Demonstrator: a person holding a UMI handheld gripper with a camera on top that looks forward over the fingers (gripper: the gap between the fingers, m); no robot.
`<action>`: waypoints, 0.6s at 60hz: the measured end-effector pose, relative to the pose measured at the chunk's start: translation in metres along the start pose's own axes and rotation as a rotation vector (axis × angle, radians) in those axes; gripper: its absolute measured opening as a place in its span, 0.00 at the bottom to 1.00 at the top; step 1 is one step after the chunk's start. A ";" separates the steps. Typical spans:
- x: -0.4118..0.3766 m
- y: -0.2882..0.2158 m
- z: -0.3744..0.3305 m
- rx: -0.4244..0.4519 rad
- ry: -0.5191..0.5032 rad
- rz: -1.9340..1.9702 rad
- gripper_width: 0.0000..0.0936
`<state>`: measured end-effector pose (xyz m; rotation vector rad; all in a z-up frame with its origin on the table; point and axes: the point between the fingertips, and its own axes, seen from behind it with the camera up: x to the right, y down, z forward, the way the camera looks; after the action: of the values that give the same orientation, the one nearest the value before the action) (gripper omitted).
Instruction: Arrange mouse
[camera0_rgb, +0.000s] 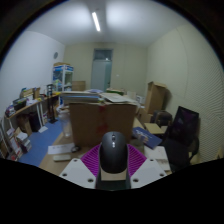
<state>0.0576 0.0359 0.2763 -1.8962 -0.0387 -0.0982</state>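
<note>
A black computer mouse (113, 153) sits between my two fingers, held up in the air above the room's floor level. The purple pads (90, 160) press against both its sides. My gripper (113, 165) is shut on the mouse. The mouse's front end points away from me, toward a large cardboard box (101, 122) beyond the fingers. The mouse's underside is hidden.
A desk edge with a white keyboard (62, 150) lies to the left of the fingers. A black office chair (181, 128) stands to the right. Shelves with clutter (28, 115) line the left wall. A door (102, 72) is at the far end.
</note>
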 end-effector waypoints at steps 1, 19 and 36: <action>0.010 0.011 0.003 -0.001 0.009 0.003 0.36; 0.067 0.240 0.034 -0.336 -0.054 0.021 0.36; 0.065 0.296 0.038 -0.424 -0.060 0.027 0.56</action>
<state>0.1470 -0.0251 -0.0093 -2.3228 -0.0347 -0.0321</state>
